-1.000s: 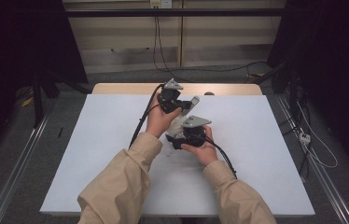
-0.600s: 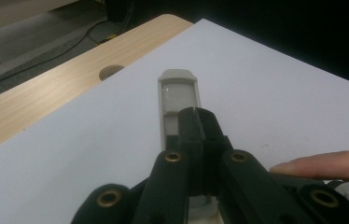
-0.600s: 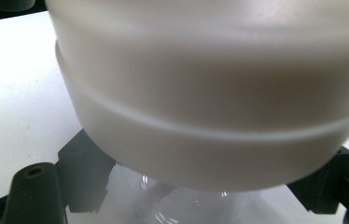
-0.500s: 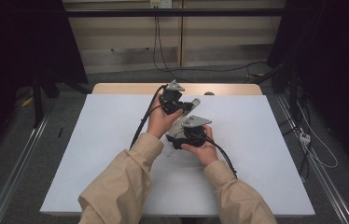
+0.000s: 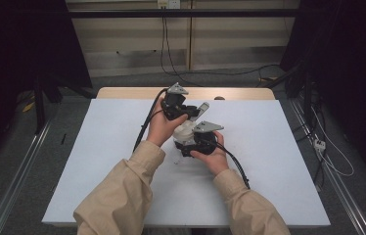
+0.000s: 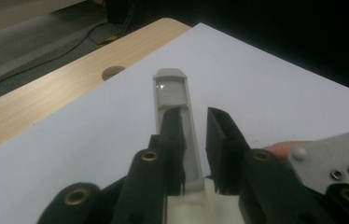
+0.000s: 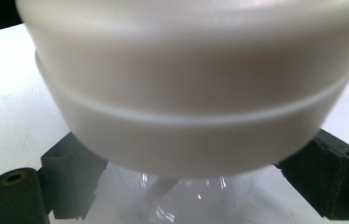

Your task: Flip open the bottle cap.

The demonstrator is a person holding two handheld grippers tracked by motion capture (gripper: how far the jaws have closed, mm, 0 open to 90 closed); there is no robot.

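**Pump bottle standing mid-desk between both tongs**

Left tongs (image 6: 193, 116) are standing slightly apart, having just been opening, with the grey spout (image 6: 170, 91) lying along one jaw, unpinched. Right tongs (image 7: 191, 186), also just opening, are flanking the clear body under the white collar (image 7: 191, 93); I cannot tell whether they are pressing. The pump bottle (image 5: 186, 131) is sitting upright. Easing away level should be keeping it standing. The desk (image 5: 279, 147) is offering wide room on every side.

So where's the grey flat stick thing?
In the left gripper view, the grey stick lies on the white table between the left gripper jaws, pointing at the wooden edge.
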